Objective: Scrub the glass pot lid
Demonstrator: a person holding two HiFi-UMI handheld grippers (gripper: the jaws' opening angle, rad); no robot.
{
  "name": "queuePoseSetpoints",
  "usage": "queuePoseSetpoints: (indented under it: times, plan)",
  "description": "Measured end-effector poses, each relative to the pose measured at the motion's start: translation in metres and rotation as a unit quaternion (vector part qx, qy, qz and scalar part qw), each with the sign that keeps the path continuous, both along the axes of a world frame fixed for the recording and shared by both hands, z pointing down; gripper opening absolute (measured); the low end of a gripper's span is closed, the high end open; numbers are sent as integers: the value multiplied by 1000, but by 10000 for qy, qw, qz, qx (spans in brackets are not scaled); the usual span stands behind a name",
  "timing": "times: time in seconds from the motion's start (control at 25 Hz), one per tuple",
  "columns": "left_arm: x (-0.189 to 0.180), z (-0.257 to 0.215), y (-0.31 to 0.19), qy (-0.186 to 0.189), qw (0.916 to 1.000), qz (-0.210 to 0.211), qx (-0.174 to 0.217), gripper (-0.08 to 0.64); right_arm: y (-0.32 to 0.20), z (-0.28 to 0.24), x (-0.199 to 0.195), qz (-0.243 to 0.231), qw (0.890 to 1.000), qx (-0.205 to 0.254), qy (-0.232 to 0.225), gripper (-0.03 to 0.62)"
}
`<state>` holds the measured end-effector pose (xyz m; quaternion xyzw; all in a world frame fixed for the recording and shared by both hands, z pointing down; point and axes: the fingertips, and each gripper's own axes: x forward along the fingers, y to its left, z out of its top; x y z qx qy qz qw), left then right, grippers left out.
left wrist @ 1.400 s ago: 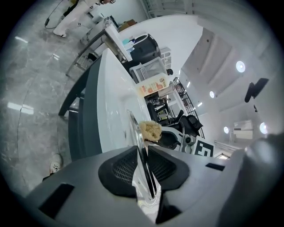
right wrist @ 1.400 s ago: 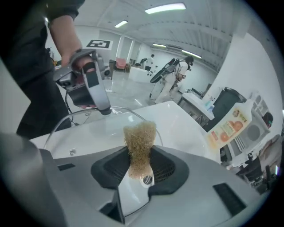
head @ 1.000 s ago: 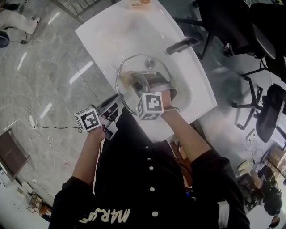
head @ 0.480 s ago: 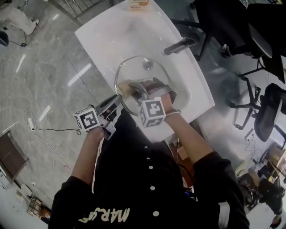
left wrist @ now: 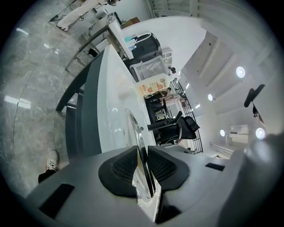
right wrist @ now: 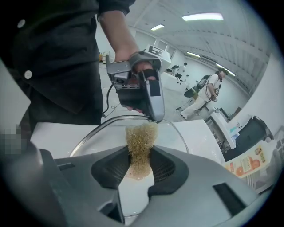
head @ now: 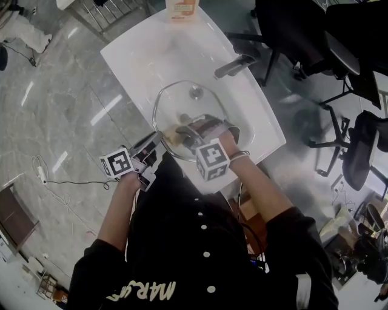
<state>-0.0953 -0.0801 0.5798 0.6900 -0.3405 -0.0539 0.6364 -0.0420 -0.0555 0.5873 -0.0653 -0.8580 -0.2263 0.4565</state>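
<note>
The glass pot lid (head: pixel 182 104) is held over the white sink (head: pixel 136 51), its knob (head: pixel 195 92) facing up. My left gripper (head: pixel 156 139) grips the lid's near-left rim. In the left gripper view the rim (left wrist: pixel 135 128) runs edge-on between the pads of that gripper (left wrist: pixel 144 170), whose jaws are closing on it. My right gripper (head: pixel 189 129) is over the lid's near half, shut on a tan wiry scrubber (right wrist: pixel 141 142). The scrubber sticks out from that gripper (right wrist: pixel 140 166) against the glass (right wrist: pixel 177 133). The left gripper (right wrist: pixel 155 116) shows just beyond it.
A faucet (head: pixel 233 65) stands on the sink's right side and an orange-labelled bottle (head: pixel 182 7) at its far end. Black office chairs (head: pixel 364 151) stand on the floor to the right. A cable lies on the grey floor (head: pixel 54 109) at the left.
My right gripper has drawn back across the lid toward the person with the scrubber. The left gripper has kept its place on the rim.
</note>
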Motion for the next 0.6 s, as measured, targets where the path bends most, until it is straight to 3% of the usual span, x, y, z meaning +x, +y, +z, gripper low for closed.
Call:
queuePoseSetpoints:
  times: [0.28,0.6]
  plan:
    - [5,-8,-4,144,9997,-17,176,87,25,-6,14,-507,9986,-120,135,143]
    - [7,-7,-4,-88,9999,-88,107,84,50,0,35,-1091,9930,-235,397,143]
